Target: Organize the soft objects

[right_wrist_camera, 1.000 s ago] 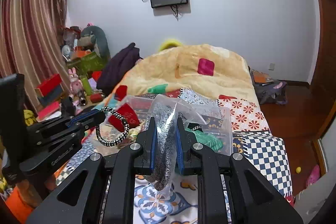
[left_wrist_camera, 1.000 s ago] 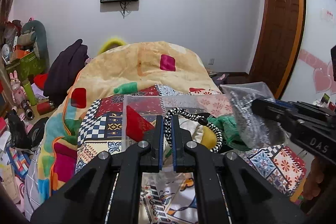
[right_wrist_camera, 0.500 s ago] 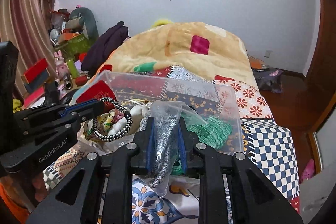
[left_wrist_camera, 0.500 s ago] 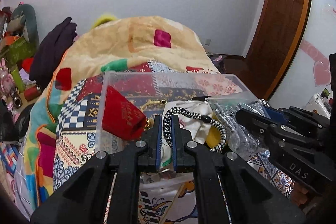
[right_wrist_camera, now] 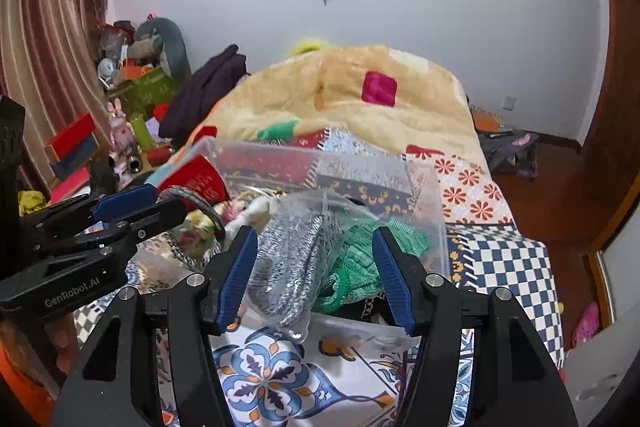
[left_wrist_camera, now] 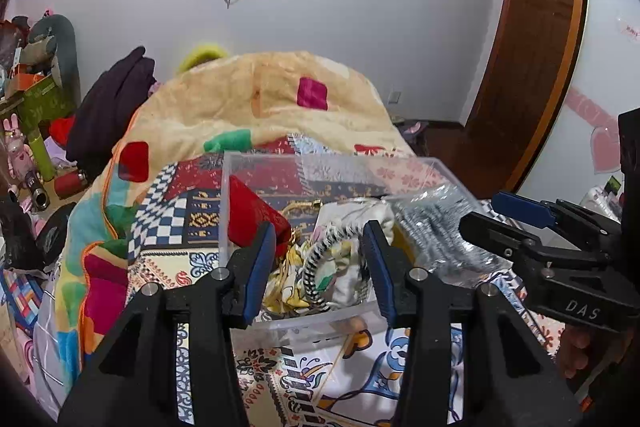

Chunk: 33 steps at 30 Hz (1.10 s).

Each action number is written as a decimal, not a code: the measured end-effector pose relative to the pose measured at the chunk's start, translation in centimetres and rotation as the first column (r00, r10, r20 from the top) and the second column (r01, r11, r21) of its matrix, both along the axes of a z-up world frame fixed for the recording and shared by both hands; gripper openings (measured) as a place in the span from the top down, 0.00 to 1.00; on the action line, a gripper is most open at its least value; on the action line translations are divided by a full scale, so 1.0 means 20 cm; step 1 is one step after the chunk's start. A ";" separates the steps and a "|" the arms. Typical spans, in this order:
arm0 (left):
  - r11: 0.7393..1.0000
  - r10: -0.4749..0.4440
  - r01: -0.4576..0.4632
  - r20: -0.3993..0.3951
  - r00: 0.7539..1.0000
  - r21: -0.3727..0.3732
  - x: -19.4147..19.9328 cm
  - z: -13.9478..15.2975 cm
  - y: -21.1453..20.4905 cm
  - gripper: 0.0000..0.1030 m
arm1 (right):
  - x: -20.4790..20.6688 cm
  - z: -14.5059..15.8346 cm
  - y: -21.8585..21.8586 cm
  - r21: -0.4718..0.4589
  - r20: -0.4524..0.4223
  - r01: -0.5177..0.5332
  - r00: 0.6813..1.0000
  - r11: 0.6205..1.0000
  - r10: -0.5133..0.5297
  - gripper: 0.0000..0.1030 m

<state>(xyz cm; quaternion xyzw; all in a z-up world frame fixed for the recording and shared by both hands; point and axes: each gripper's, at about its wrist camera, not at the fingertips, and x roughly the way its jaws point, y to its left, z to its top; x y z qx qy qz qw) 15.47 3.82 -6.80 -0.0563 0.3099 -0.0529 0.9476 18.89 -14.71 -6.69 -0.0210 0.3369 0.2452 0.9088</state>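
Bedspread, clear bin (left_wrist_camera: 240,183); bagged grey knit (right_wrist_camera: 292,263) between spread right claw (right_wrist_camera: 314,271) fingers.

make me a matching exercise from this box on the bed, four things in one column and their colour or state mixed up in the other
Things:
1. pouch
2. knitted item
3. braided ring
4. left tongs

Descriptions:
a. black and white
b. red
c. open
d. green

Pairs: 1-b, 2-d, 3-a, 4-c

All three items lie in the clear plastic box.
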 end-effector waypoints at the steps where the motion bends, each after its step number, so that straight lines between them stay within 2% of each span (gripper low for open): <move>1: 1.000 0.000 0.000 0.007 1.000 0.009 -0.01 0.02 -0.01 0.54 | -0.02 0.02 -0.01 0.009 0.011 -0.002 1.000 1.000 0.001 0.45; 6: 0.997 0.000 -0.002 0.022 1.000 0.082 -0.01 0.07 -0.05 0.51 | -0.07 0.10 -0.04 0.041 0.051 -0.001 0.999 0.999 -0.001 0.43; 10: 0.998 -0.006 0.005 0.025 1.000 0.060 -0.03 0.08 -0.04 0.51 | -0.10 0.12 -0.07 0.063 0.065 -0.002 0.998 0.998 -0.003 0.43; 16: 0.997 0.000 -0.010 0.130 0.992 0.074 -0.17 0.19 -0.08 0.51 | -0.17 0.19 -0.13 0.099 0.117 0.014 0.993 0.995 -0.026 0.43; 20: 0.997 0.010 -0.026 0.211 0.977 0.073 -0.28 0.27 -0.09 0.43 | -0.22 0.27 -0.18 0.140 0.162 0.015 0.986 0.990 -0.038 0.42; 24: 0.998 0.011 -0.028 0.259 0.966 0.062 -0.38 0.35 -0.09 0.41 | -0.28 0.34 -0.20 0.172 0.216 0.013 0.975 0.985 -0.051 0.33; 30: 0.999 -0.005 -0.012 0.320 0.947 0.049 -0.49 0.45 -0.10 0.33 | -0.38 0.43 -0.19 0.184 0.299 -0.007 0.953 0.983 -0.049 0.20; 33: 0.998 -0.003 -0.018 0.350 0.937 0.057 -0.54 0.48 -0.11 0.22 | -0.41 0.46 -0.19 0.191 0.321 -0.021 0.946 0.981 -0.042 0.17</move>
